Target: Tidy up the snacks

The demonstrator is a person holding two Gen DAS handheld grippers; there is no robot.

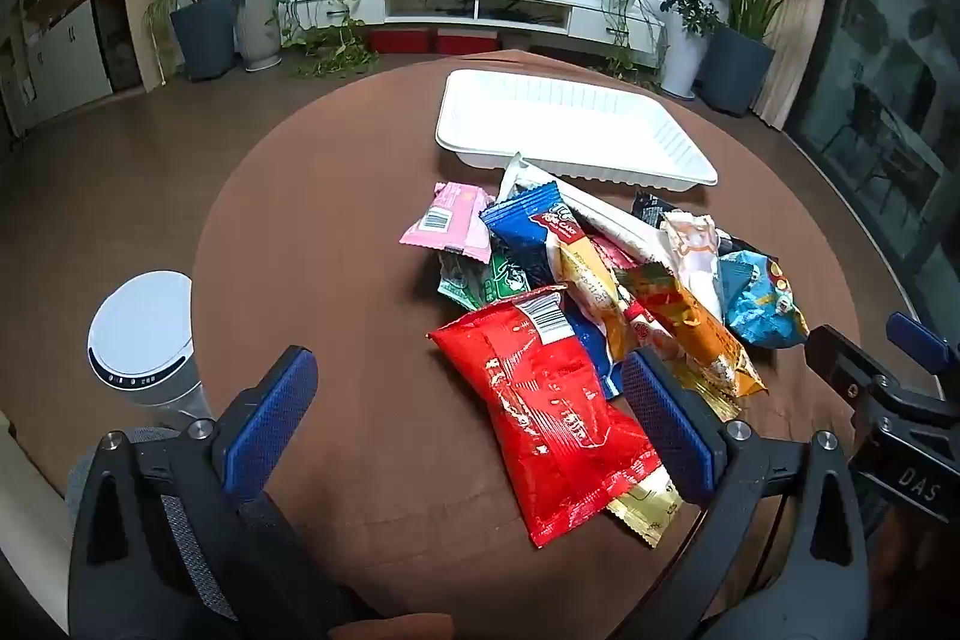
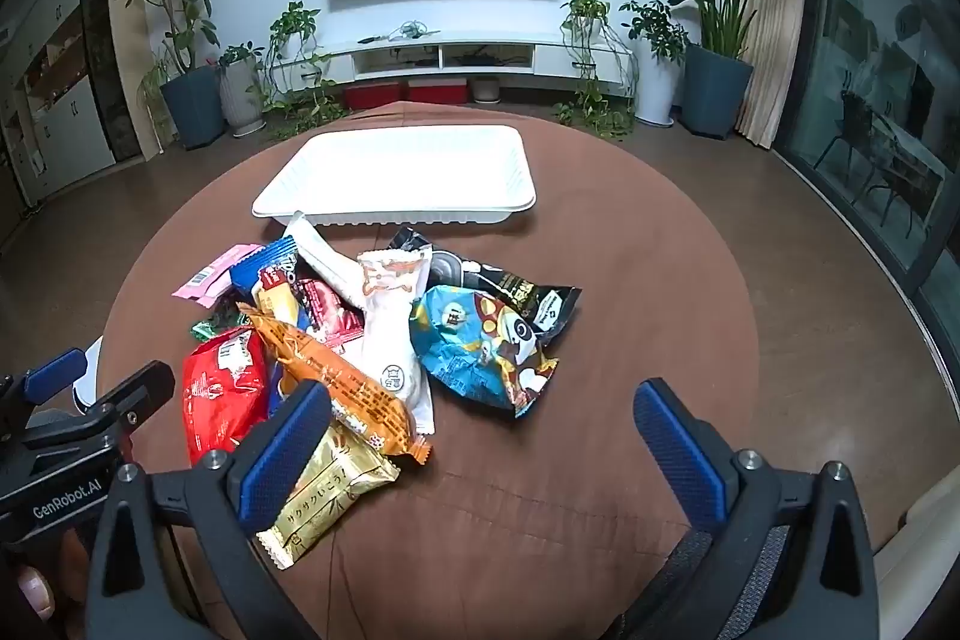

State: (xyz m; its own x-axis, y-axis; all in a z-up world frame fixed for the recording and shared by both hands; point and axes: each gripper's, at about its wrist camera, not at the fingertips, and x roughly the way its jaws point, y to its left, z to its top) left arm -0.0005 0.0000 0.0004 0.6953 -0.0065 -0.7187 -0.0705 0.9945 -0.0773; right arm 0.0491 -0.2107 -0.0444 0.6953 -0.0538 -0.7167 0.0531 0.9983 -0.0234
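Both jaws spread wide and empty: the left hand-held gripper (image 1: pixel 468 400) hangs over the red packet (image 1: pixel 552 412), the right hand-held gripper (image 2: pixel 480 436) near the gold packet (image 2: pixel 327 499). The snack pile (image 2: pixel 384 328) lies on the brown counter (image 2: pixel 630 280) just before the white tray (image 2: pixel 396 172)

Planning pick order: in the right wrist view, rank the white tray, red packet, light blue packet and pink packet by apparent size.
1. white tray
2. light blue packet and red packet: alike; the red one is partly hidden
3. pink packet, mostly covered
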